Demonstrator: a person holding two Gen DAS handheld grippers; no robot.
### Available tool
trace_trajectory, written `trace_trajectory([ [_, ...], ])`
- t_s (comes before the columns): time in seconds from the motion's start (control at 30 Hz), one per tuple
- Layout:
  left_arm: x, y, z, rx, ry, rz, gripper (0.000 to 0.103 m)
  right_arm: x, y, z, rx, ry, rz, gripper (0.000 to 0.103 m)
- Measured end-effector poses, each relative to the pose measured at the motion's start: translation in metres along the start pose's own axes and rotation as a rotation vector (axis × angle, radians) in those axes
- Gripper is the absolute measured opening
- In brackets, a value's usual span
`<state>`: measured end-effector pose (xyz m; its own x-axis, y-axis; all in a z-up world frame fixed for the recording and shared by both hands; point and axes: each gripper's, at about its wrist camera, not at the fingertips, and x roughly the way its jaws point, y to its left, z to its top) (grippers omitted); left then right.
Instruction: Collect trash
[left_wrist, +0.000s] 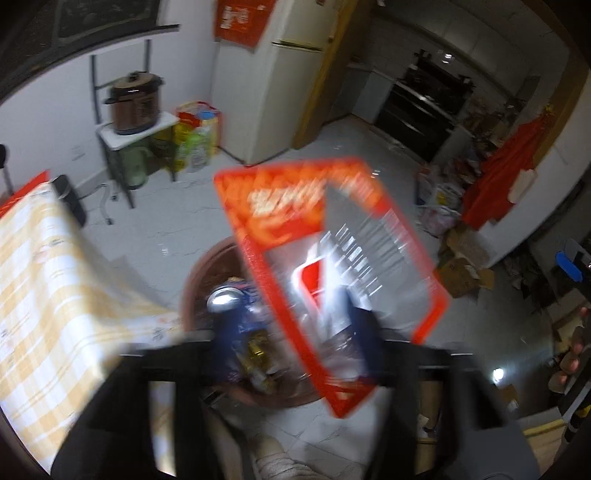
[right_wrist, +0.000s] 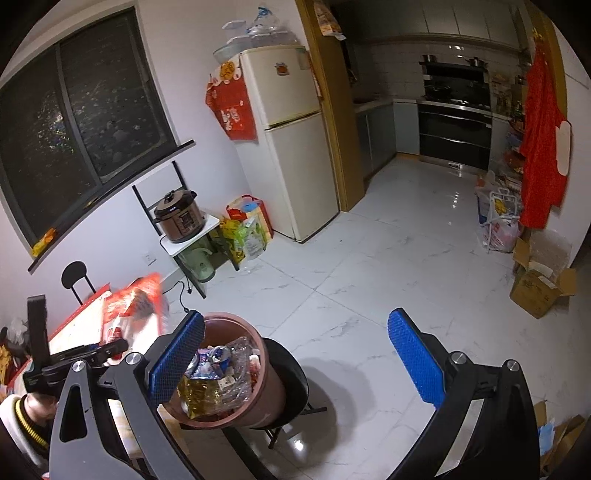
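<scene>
Red snack wrapper (left_wrist: 325, 258) hanging in left gripper (left_wrist: 295, 343) jaws, directly above full trash bin (right_wrist: 236, 369); right gripper (right_wrist: 295, 373) jaws gaping, empty, beside bin.

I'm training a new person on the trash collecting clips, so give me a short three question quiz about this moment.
1. True or false: the right gripper is carrying trash.
2. What does the left gripper hold: A) a red wrapper, B) a can, C) a cardboard box?
3. Fill in: the bin stands on a black ____.

Key:
1. False. Its blue pads stand wide apart with nothing between them.
2. A. The wrapper is blurred, over the bin.
3. Chair. The bin already holds a can and crumpled plastic.
</scene>
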<state>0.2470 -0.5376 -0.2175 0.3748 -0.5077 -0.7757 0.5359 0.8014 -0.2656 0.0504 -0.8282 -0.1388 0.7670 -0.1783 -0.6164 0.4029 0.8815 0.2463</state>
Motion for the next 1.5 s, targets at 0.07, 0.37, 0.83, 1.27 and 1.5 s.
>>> trace_trajectory([
  [0.07,0.008,0.003,0.001,-0.003,-0.014,0.038,0.096,0.002,-0.002,-0.001,0.006,0.004,-0.001,0.098],
  [0.37,-0.027,0.027,-0.007,-0.072,-0.070,0.084,0.097,0.017,0.015,0.000,-0.026,0.031,0.058,0.098],
  [0.83,-0.190,0.047,-0.025,-0.015,-0.257,0.192,0.097,-0.014,0.126,-0.004,-0.129,0.000,0.155,0.098],
  [1.27,-0.325,0.066,-0.081,0.070,-0.392,0.197,0.097,-0.111,0.220,-0.035,-0.214,-0.081,0.123,0.098],
  [1.5,-0.374,0.089,-0.118,0.071,-0.430,0.227,0.097,-0.150,0.256,-0.064,-0.250,-0.092,0.109,0.098],
])
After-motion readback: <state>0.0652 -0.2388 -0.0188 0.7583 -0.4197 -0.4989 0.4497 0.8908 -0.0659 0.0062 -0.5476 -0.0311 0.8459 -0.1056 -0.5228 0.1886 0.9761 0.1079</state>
